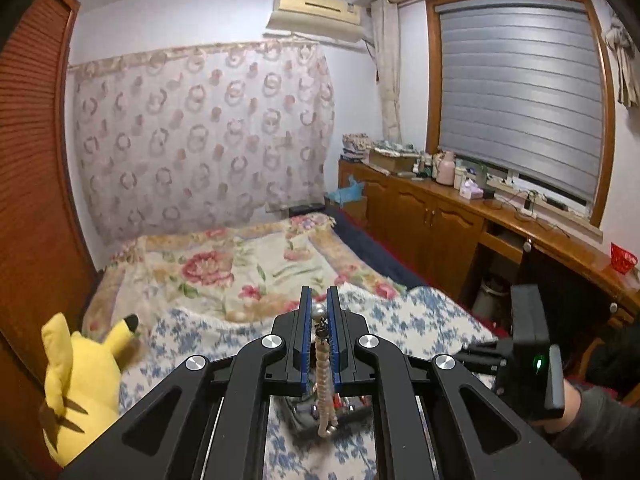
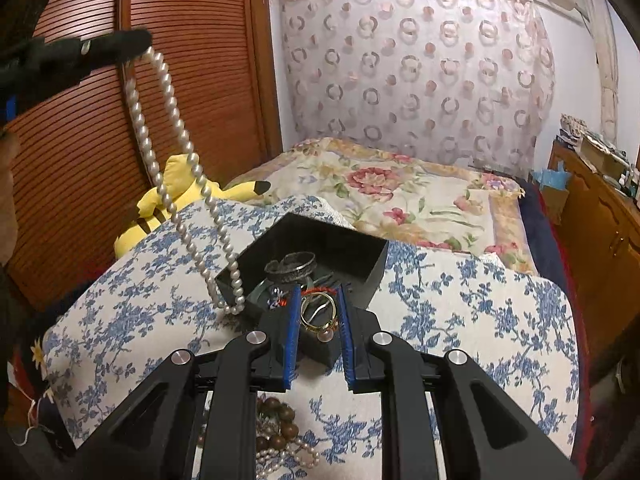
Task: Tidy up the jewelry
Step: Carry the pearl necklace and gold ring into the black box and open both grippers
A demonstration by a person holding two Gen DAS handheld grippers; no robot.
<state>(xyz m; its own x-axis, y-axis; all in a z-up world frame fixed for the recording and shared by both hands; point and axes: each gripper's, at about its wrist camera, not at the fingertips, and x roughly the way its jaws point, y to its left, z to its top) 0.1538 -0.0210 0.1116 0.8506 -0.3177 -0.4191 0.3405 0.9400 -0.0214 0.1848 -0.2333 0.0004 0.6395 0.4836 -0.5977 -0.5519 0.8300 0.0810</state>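
My left gripper (image 1: 319, 300) is shut on a white pearl necklace (image 1: 323, 364) that hangs down between its blue pads. In the right wrist view the left gripper (image 2: 138, 46) holds the pearl necklace (image 2: 176, 152) high at the upper left, and its loop hangs down to the near left corner of a black jewelry box (image 2: 320, 236). The box holds a silver bangle (image 2: 291, 265), a gold ring (image 2: 319, 312) and other pieces. My right gripper (image 2: 319, 292) is open just over the box's near side. Brown beads and small pearls (image 2: 280, 436) lie on the cloth below it.
The box sits on a blue-floral cloth (image 2: 460, 312) on a bed with a floral blanket (image 2: 400, 196). A yellow plush toy (image 2: 160, 208) lies at the left by the wooden wardrobe (image 2: 80, 140). Wooden cabinets (image 1: 440, 216) run along the right.
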